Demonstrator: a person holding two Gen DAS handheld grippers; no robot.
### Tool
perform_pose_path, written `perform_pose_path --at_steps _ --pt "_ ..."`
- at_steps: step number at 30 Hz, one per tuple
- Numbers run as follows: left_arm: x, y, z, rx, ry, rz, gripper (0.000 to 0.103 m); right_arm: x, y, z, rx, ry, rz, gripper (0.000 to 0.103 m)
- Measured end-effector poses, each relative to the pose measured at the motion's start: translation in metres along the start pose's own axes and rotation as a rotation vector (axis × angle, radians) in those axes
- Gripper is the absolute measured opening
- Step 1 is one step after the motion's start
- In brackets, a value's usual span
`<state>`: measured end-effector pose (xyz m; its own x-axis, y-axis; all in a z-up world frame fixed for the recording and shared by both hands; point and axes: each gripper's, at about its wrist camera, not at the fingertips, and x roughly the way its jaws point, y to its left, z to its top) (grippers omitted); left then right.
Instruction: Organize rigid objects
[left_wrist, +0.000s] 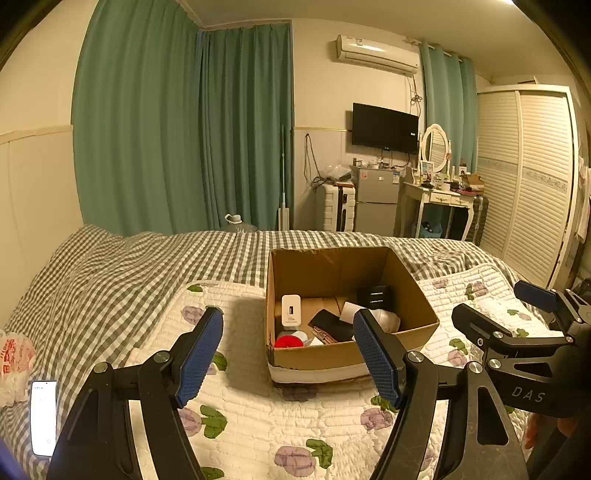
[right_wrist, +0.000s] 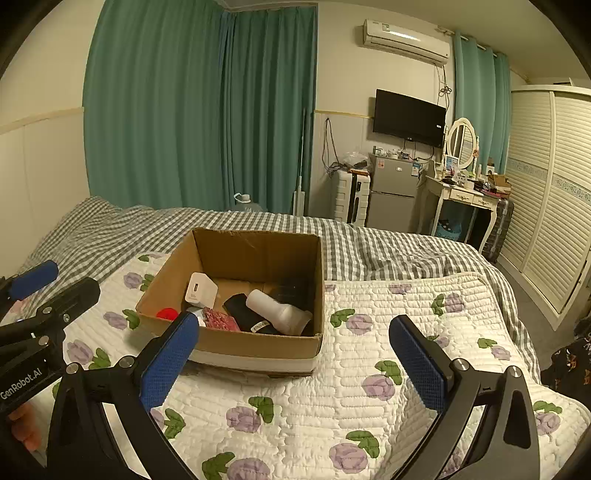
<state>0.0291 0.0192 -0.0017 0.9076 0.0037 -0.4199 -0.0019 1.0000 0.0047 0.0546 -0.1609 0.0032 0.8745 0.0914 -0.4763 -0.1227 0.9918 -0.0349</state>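
The right hand-held gripper (left_wrist: 509, 306) carries "DAS" on its black body, and the left hand-held gripper (right_wrist: 48, 280) carries "GenRobot.AI".

1. Green full-length curtains (left_wrist: 177, 122) hang behind the bed.
2. A white wall-mounted air conditioner (left_wrist: 376, 53) sits above a black flat television (left_wrist: 384, 127).
3. A small grey two-door fridge (left_wrist: 376, 197) stands beside a white ribbed suitcase (left_wrist: 334, 208).
4. A white louvred wardrobe (left_wrist: 524, 177) fills the right wall.
5. A lit white smartphone (left_wrist: 43, 417) lies on the grey-checked bedspread (left_wrist: 110, 266).
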Motion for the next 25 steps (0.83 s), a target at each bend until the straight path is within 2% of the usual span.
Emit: perform_pose_path --at_steps 25 --pt "0.0006 0.0036 -0.0024 -0.021 0.009 0.009 0.076 0.0051 -0.0046 -0.0057 -0.004 0.034 -0.008 0.103"
